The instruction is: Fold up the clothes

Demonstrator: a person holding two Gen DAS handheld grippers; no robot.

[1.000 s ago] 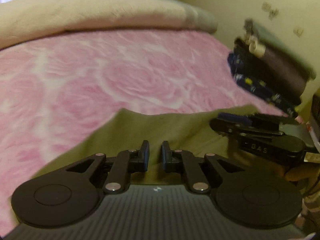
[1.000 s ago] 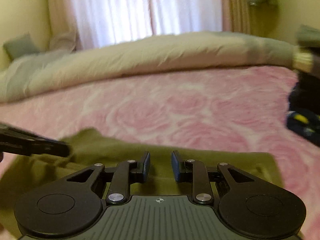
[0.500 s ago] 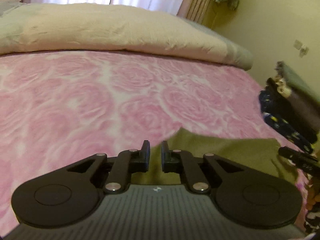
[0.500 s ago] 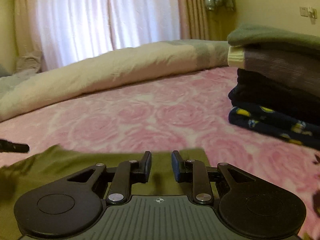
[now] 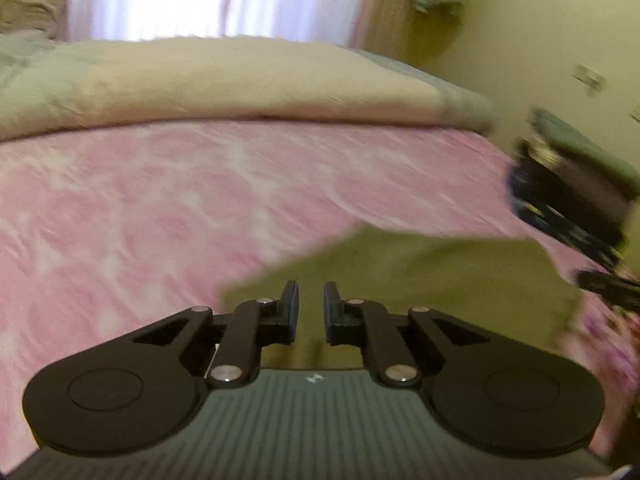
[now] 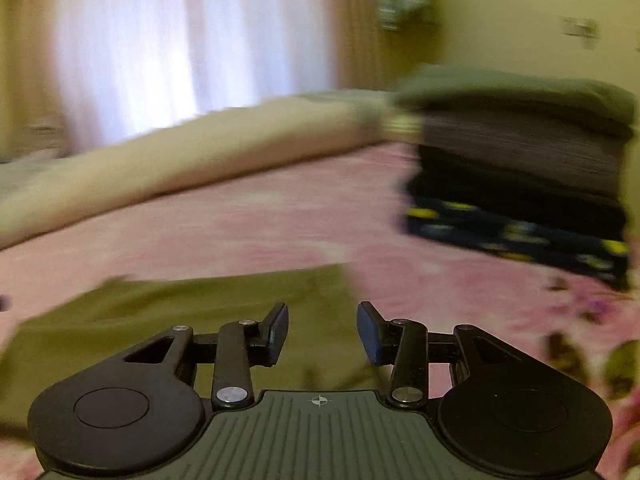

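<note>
An olive-green garment [image 5: 432, 276] lies flat on the pink rose-patterned bed cover [image 5: 180, 208]; it also shows in the right wrist view [image 6: 192, 312]. My left gripper [image 5: 311, 308] hovers over the garment's near left part, its jaws a narrow gap apart with nothing between them. My right gripper [image 6: 322, 330] is open over the garment's right edge and holds nothing. The tip of the right gripper shows at the right edge of the left wrist view [image 5: 608, 284]. Both views are motion-blurred.
A stack of folded clothes [image 6: 520, 168], grey-green on top and dark navy with yellow print at the bottom, sits on the bed to the right, also in the left wrist view [image 5: 572, 192]. A beige duvet [image 5: 224, 80] lies rolled along the far side. Curtains [image 6: 180, 40] hang behind.
My right gripper's jaws have opened wide. Both grippers have shifted and the views swing, with the olive garment still flat on the bed.
</note>
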